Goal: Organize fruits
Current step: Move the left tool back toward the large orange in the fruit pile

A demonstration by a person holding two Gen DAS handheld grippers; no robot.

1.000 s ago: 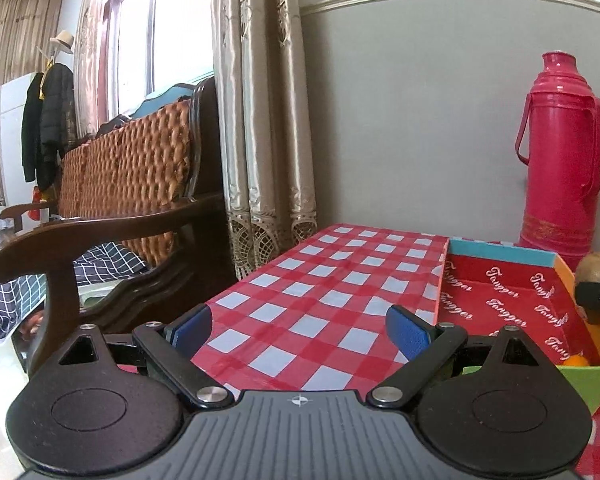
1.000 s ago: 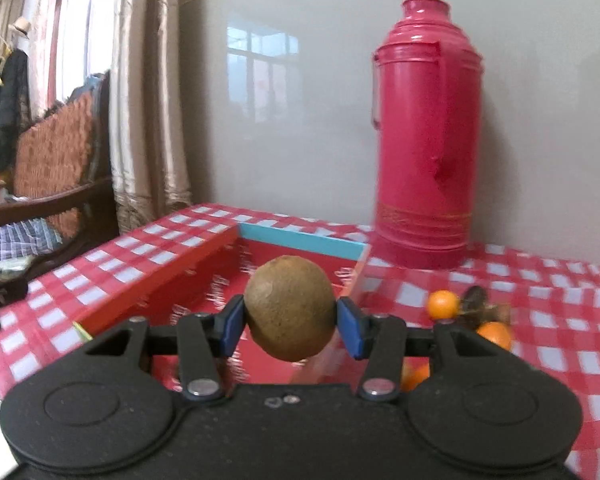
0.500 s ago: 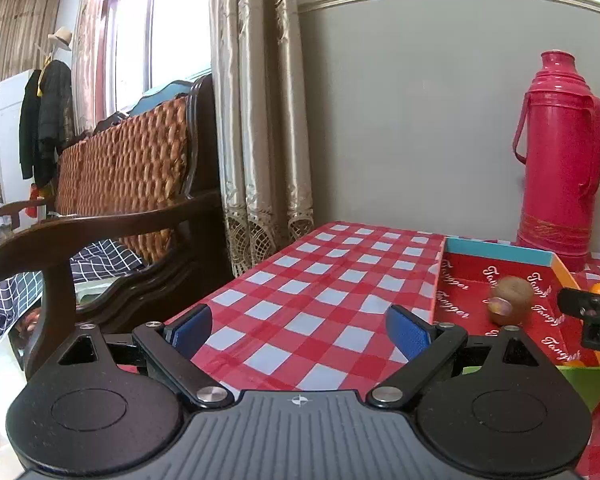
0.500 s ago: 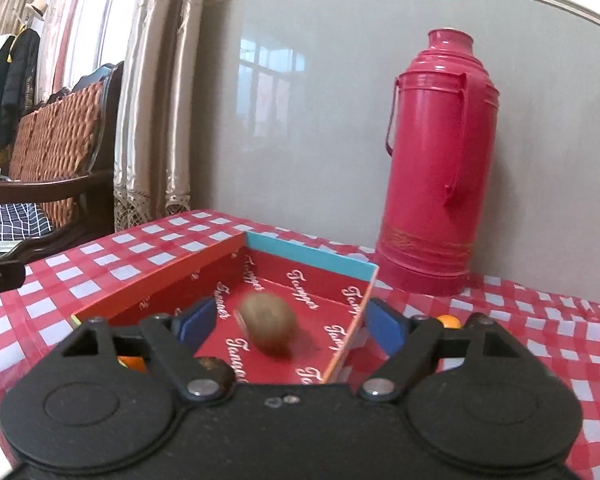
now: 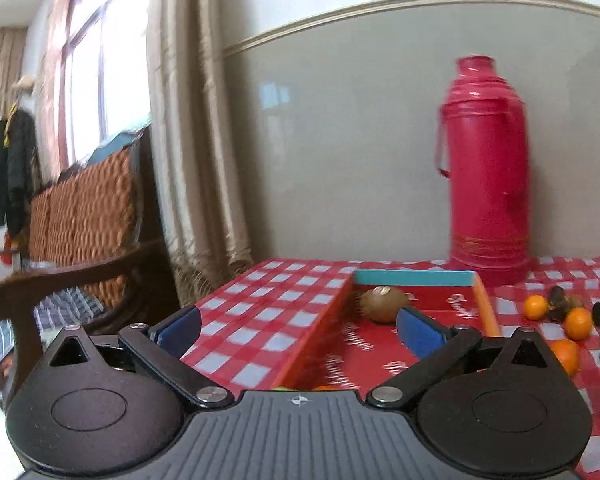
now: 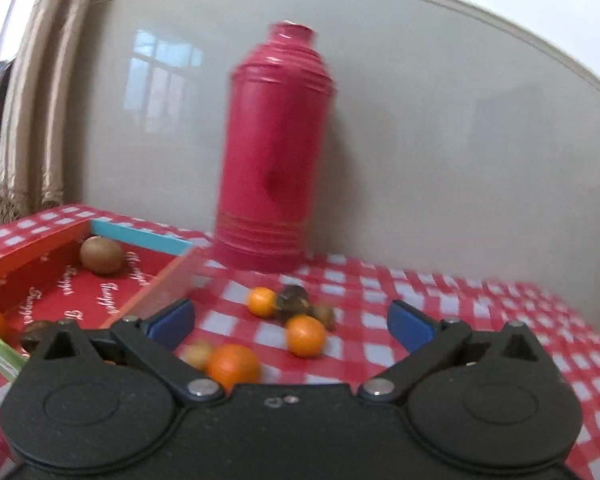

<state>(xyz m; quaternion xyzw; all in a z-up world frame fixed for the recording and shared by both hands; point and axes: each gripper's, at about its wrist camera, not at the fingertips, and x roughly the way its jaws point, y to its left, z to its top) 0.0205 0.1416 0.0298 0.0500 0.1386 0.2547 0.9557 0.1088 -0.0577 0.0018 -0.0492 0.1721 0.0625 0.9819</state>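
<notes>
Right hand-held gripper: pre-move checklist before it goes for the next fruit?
1. Right hand-held gripper open and empty: ok, nothing between its blue pads.
2. Kiwi inside the red tray, near its far end: ok.
3. Loose fruit in front of it: ok, nearest orange lies low between the fingers, another orange just beyond it.
4. Target standing apart: not ok, a small pale fruit sits right beside the nearest orange.
5. Left hand-held gripper out of the way: cannot tell; it is open and empty, over the tray's left wall.
6. Red thermos upright behind the fruit: ok.
</notes>
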